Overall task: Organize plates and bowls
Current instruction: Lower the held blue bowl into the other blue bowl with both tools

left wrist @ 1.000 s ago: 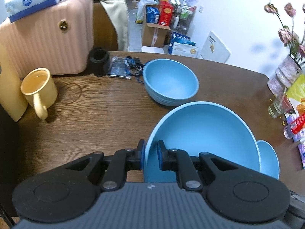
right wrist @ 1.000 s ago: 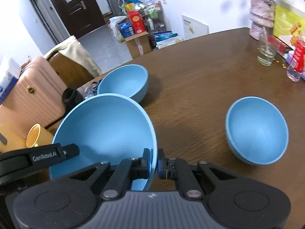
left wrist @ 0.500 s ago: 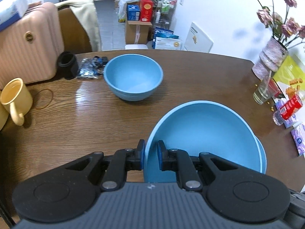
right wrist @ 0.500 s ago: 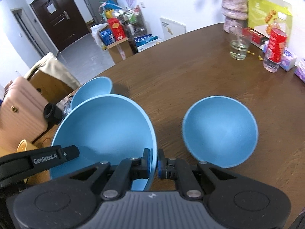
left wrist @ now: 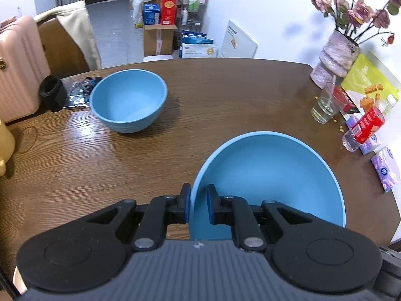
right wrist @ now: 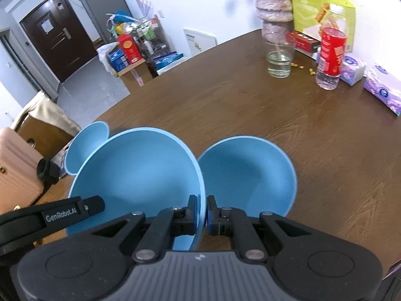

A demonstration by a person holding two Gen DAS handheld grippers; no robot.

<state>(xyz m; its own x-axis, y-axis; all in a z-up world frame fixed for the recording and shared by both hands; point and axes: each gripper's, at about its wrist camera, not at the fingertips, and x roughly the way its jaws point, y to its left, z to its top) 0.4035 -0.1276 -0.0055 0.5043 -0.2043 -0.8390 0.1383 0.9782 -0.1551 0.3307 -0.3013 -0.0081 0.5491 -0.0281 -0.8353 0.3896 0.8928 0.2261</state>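
Note:
Both grippers hold one large blue bowl. My left gripper (left wrist: 198, 207) is shut on its left rim, with the bowl (left wrist: 268, 180) spreading to the right. My right gripper (right wrist: 201, 212) is shut on its right rim, with the bowl (right wrist: 135, 173) to the left. A second blue bowl (right wrist: 246, 175) sits on the table just right of the held one, close beside it. A third blue bowl (left wrist: 128, 100) stands on the table at the far left; its rim also shows in the right wrist view (right wrist: 86, 145).
The brown wooden table (left wrist: 225, 95) carries a glass (right wrist: 278, 59), a red-labelled bottle (right wrist: 330, 57), a vase (left wrist: 334, 59), tissue packs (right wrist: 382, 91) and a snack bag on the right. A black cup (left wrist: 51, 94), a pink suitcase (left wrist: 17, 67) and a yellow mug (left wrist: 5, 145) are left.
The held bowl has moved right across the table, away from the far-left bowl and up beside the second bowl. Both grippers stay shut on its rim.

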